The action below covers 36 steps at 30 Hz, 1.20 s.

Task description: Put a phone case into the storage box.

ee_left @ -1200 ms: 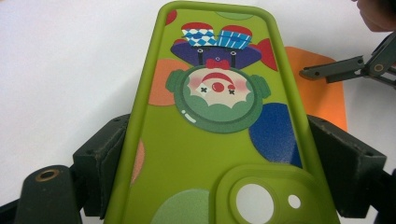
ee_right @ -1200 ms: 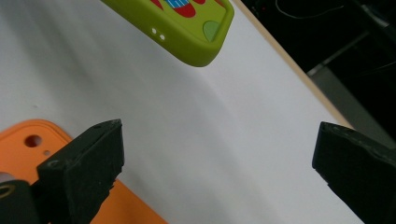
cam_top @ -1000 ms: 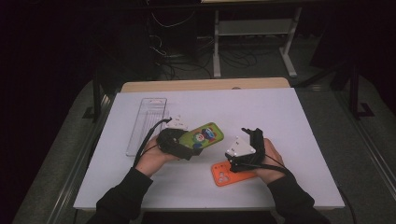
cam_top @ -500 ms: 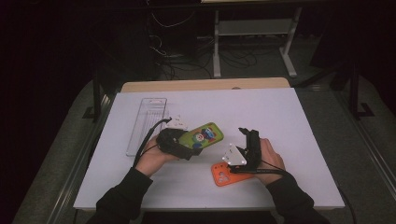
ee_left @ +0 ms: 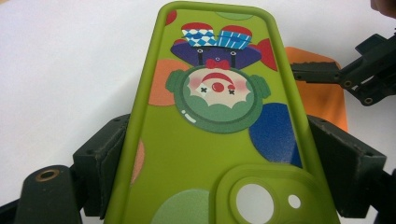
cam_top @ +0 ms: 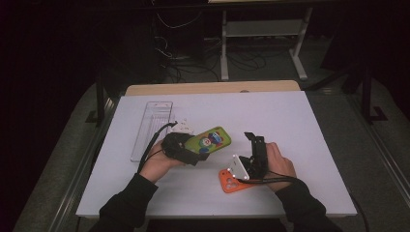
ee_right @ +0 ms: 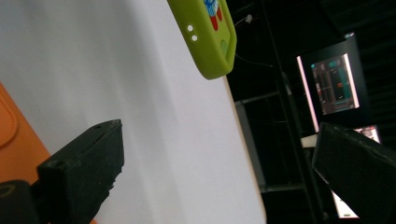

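White counter (cam_top: pixel 290 125) carries an orange case (cam_top: pixel 227 182) just left of the wide, empty right claw (cam_top: pixel 253 139); the left claw (cam_top: pixel 196 153) grips a green case (cam_top: pixel 209 140), long axis pointing toward the right claw.

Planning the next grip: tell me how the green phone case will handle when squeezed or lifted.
The green phone case, clamped across its width by the left gripper, looks like soft rubbery silicone, so it probably flexes under pressure. It is an empty shell, likely light. Its matte raised rim should resist slipping.
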Tool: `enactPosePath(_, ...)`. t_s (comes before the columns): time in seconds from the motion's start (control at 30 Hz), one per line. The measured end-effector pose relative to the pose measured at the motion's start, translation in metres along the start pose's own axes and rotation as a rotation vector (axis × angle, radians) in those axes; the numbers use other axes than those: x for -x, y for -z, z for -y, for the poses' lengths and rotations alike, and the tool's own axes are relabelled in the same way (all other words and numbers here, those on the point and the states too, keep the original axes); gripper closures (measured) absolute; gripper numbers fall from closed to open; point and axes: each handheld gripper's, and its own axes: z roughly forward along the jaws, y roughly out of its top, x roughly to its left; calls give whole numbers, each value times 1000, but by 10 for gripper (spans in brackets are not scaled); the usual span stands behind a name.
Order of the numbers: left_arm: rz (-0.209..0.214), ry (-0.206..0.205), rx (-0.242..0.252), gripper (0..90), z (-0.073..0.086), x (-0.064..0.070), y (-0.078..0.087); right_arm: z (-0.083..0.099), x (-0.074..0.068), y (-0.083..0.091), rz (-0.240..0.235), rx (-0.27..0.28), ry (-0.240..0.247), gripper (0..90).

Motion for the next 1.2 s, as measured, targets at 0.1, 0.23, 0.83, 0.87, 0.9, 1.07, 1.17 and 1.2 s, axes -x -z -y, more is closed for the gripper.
enactPosePath(0.1,0,-1,0,152,0,0,0,-1,-1,1,23,3,40,15)
enactPosePath(0.23,-2,-22,-8,152,-1,-1,1,-3,-4,2,55,8,100,15)
enactPosePath(0.83,20,-38,-12,152,-4,8,-1,-20,-18,5,128,55,224,61)
enactPosePath(0.87,24,-39,-12,152,-4,9,-1,-20,-18,5,128,55,224,61)
enactPosePath(0.9,25,-47,-15,152,-5,9,-1,-22,-19,6,152,64,230,91)
enactPosePath(1.07,35,-70,-18,151,-6,12,-2,-26,-24,5,159,69,260,134)
enactPosePath(1.17,45,-78,-23,152,-6,13,-3,-28,-25,5,172,72,293,178)
enactPosePath(1.2,50,-77,-25,152,-6,14,-3,-29,-25,5,176,69,297,212)
